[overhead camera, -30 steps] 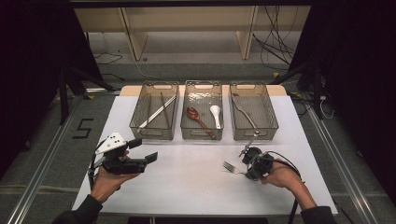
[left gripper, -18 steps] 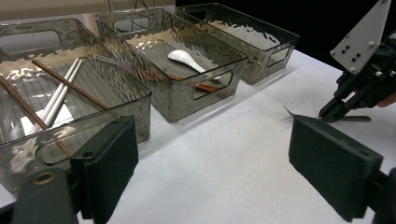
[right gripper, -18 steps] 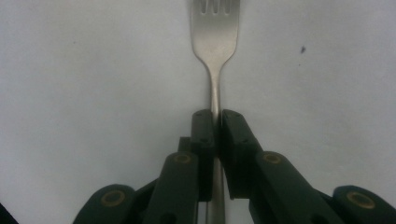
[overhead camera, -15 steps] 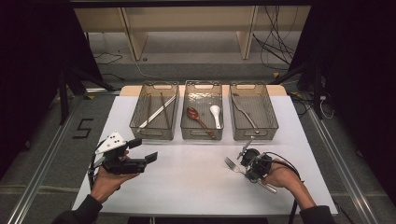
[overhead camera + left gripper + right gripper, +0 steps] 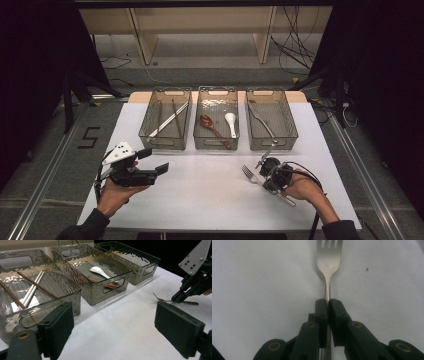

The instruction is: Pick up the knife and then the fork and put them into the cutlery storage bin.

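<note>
The right gripper (image 5: 327, 301) has just squeezed shut on the thin neck of the fork (image 5: 327, 262), which lies on the white table (image 5: 200, 190); the fork might slip or tip when lifted; the left gripper (image 5: 150, 162) waits wide open

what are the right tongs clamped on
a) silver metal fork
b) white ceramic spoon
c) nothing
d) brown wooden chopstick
a: in the right gripper view the right tongs are pressed shut on the neck of the silver metal fork, whose tines point away over the white table.
</note>
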Action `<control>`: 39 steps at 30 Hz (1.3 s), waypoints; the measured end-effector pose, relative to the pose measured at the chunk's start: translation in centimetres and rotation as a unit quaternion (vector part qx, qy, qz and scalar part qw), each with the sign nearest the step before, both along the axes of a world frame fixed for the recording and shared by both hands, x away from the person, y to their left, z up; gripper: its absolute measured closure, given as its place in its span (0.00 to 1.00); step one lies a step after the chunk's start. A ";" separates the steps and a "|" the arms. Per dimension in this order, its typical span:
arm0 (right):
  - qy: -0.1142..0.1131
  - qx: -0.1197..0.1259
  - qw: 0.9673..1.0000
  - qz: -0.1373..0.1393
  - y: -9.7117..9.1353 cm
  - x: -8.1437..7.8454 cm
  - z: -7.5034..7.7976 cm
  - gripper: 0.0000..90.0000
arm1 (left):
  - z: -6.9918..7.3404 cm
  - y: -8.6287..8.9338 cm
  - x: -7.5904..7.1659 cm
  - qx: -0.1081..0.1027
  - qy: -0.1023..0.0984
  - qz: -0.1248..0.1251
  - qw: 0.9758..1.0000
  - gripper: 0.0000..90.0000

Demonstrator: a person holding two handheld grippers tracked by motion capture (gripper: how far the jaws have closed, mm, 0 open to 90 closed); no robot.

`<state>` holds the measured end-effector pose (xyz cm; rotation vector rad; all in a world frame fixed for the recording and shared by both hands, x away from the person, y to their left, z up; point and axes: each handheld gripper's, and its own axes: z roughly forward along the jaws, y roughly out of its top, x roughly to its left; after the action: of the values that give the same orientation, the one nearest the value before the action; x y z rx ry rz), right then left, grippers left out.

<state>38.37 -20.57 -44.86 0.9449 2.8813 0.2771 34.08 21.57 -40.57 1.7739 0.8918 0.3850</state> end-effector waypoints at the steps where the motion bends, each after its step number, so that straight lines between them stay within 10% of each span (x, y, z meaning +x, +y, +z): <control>1: -0.002 0.003 1.000 -0.002 -0.1 0.0 0.1 0.95 | 0.0 0.0 0.0 0.000 0.000 0.000 1.000 0.17; 39: -0.017 0.123 0.991 -0.053 -2.4 0.7 2.6 0.95 | 0.0 0.0 0.0 -0.002 0.001 0.001 1.000 0.17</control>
<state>39.10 -22.92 -42.22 1.1151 2.7975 0.6457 34.11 21.53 -40.58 1.7707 0.8957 0.3838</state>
